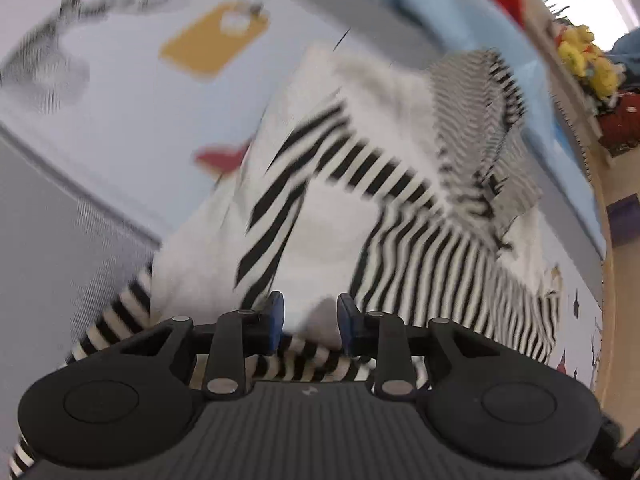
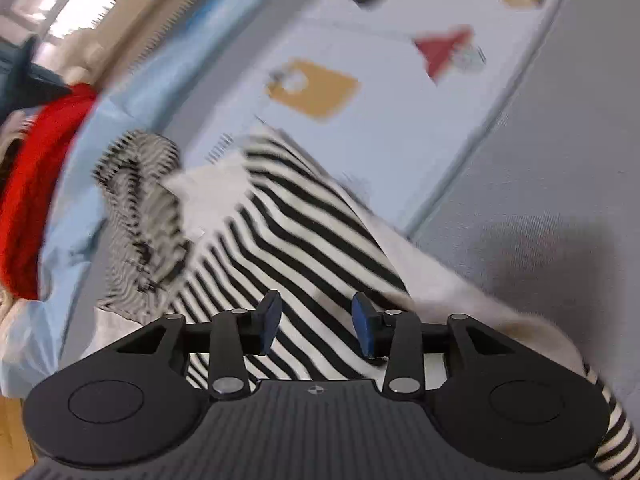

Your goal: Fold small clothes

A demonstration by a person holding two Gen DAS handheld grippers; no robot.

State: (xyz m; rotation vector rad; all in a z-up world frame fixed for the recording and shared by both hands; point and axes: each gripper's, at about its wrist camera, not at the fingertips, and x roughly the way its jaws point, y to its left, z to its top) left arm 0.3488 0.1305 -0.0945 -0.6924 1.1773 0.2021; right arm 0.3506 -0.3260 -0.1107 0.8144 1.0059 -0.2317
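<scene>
**Striped garment under two parted grippers**

Left wrist view: the left gripper [image 1: 311, 322] hangs over the black-and-white striped fabric garment [image 1: 400, 208], its blue pads spread with cloth below, nothing pinched. The garment lies bunched on a pale blue printed sheet [image 1: 132, 120].

Right wrist view: the right gripper [image 2: 316, 322] is likewise spread above the stripes, near the sheet's grey border [image 2: 560, 140]. A red cloth [image 2: 36, 184] sits at the far edge.

Directly under and ahead of the left tool [image 1: 310, 322], the black-and-white striped garment [image 1: 400, 216] lies bunched, its crumpled heap rising at the far right. To that tool's left the grey sheet [image 1: 60, 248] lies flat and bare. Right of the right tool [image 2: 316, 322] the same sheet is open; far left, a red cloth [image 2: 36, 188] blocks the edge.
</scene>
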